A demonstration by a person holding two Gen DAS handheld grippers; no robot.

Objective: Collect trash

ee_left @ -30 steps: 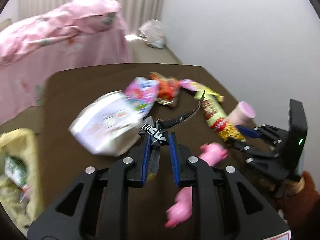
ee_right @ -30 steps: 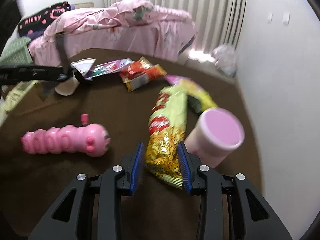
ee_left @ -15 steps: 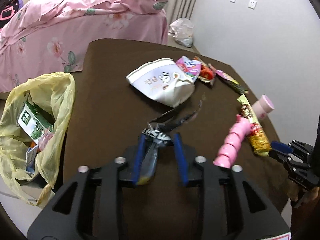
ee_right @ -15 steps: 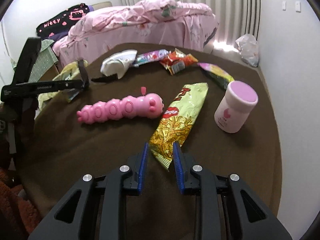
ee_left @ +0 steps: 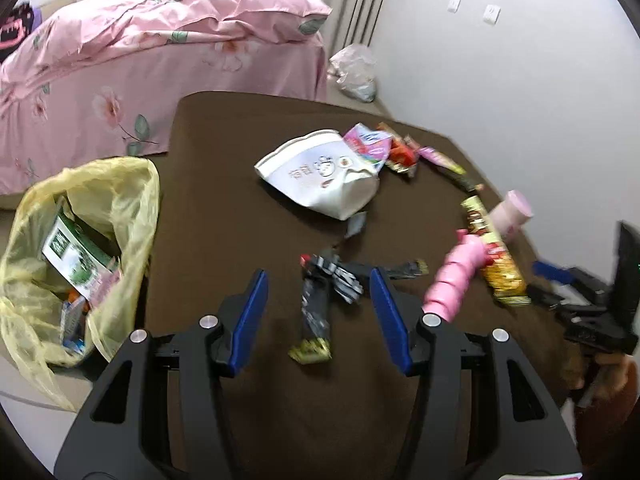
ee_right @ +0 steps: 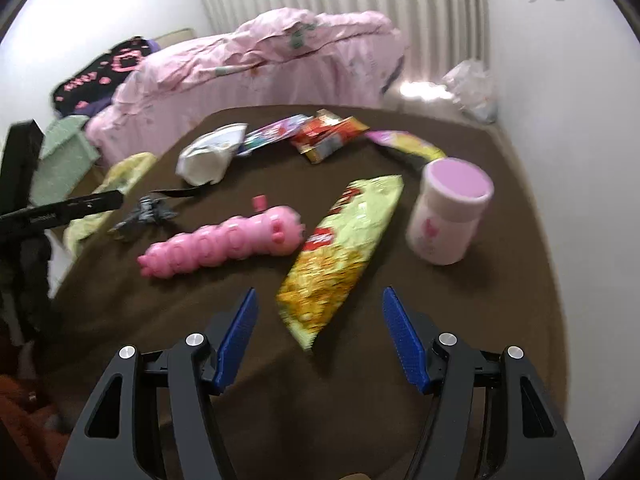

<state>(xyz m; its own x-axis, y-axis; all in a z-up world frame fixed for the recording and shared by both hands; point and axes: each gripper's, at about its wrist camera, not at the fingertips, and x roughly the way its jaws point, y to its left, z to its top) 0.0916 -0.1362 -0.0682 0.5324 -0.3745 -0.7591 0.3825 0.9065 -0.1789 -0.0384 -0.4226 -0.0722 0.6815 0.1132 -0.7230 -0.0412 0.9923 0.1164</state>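
We see a brown table (ee_left: 224,208) strewn with trash. A yellow bag (ee_left: 120,208), already holding cartons, hangs open at the table's left edge, near our left gripper (ee_left: 318,320). That gripper's jaws have just been opening and now stand apart, gripping nothing. A crumpled black wrapper (ee_left: 320,304) lies between them on the table, its long axis running roughly away from us, in line with the fingers, and neither pad presses on it.

Our right gripper (ee_right: 320,336) hangs over the near end of a long yellow snack pack (ee_right: 340,248). Its jaws have just been opening and now stand wide, released. The pack runs away from the jaws, slanting up to the right, and only its near tip sits between the blue pads, touching neither. A pink toy (ee_right: 224,244) lies just left of it, a pink-lidded jar (ee_right: 448,216) to its right.

A second ago both grippers were clenched, the left on the black wrapper, the right around the pack's end. Both pieces now lie free on the table; the wrapper rests nearer the bag than it did
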